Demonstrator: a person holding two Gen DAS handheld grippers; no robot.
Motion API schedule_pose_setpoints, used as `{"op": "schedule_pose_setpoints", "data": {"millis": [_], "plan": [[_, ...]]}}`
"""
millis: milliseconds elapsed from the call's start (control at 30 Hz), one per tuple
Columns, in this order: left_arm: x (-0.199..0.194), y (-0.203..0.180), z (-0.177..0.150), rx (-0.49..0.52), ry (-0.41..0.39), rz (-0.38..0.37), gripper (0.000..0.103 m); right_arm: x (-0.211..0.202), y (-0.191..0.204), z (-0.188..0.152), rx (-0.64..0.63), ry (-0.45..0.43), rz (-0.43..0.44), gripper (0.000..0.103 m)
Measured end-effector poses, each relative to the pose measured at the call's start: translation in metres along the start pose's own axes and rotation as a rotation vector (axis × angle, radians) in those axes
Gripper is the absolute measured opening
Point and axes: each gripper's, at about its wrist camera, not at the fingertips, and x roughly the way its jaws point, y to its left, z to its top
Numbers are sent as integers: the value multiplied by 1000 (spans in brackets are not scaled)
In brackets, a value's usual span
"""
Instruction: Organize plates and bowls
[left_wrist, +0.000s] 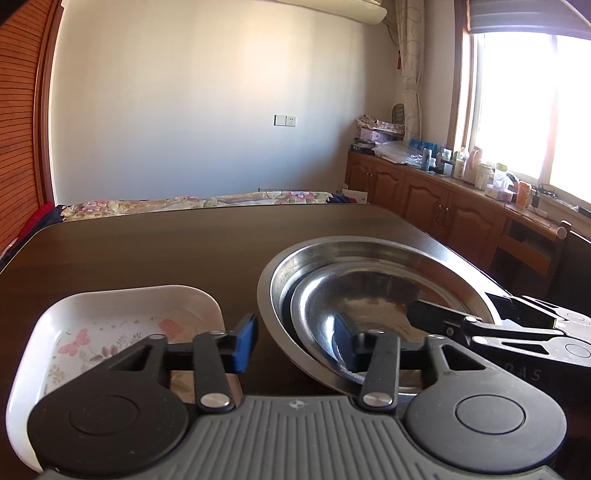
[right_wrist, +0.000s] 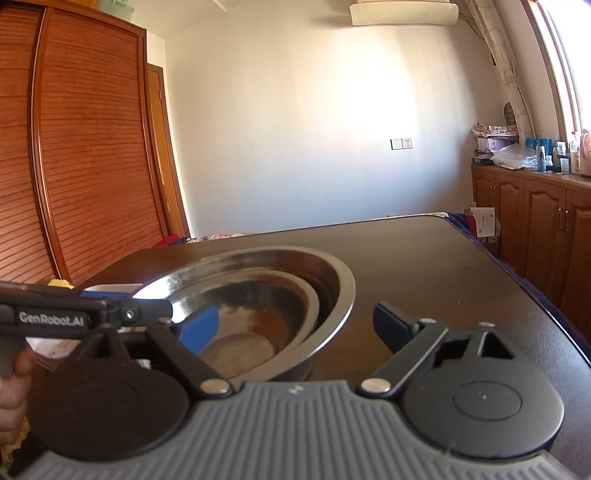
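Observation:
A large steel bowl (left_wrist: 373, 254) stands on the dark table with a smaller steel bowl (left_wrist: 354, 295) nested inside. A white floral tray (left_wrist: 122, 314) lies to its left. My left gripper (left_wrist: 295, 341) is open, straddling the big bowl's left rim: one blue finger outside, the other inside. My right gripper (right_wrist: 295, 325) is open and straddles the bowls' right rim (right_wrist: 347, 291), left finger inside, right finger outside. The right gripper also shows in the left wrist view (left_wrist: 480, 325). The left gripper shows in the right wrist view (right_wrist: 92, 314).
The dark wooden table (left_wrist: 166, 243) reaches back to a bed with a floral cover (left_wrist: 192, 203). Wooden cabinets with bottles (left_wrist: 443, 173) run along the right under the window. A wooden wardrobe (right_wrist: 74, 147) stands at the left.

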Motion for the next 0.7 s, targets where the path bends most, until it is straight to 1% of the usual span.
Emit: {"op": "schedule_pose_setpoints", "data": {"millis": [33, 67, 133, 267, 300, 500, 567, 700], "plan": [[1, -1, -1, 2, 3, -1, 43, -1, 1, 0, 1, -1, 1, 82], [1, -1, -1, 5, 4, -2, 40, 0, 2, 0, 0, 1, 1, 79], [2, -1, -2, 15, 4, -5, 37, 0, 3, -1, 2, 8, 0, 70], [4, 1, 0, 25, -8, 1, 36, 1, 2, -3, 28, 14, 13, 57], [4, 2, 0, 21, -9, -2, 36, 1, 2, -3, 30, 12, 16, 52], [5, -5, 0, 51, -7, 8, 36, 4, -2, -3, 36, 11, 29, 49], [6, -6, 0, 42, -4, -10, 36, 4, -3, -2, 43, 17, 39, 49], [6, -5, 0, 42, 2, -16, 36, 4, -8, -2, 44, 16, 36, 47]]}}
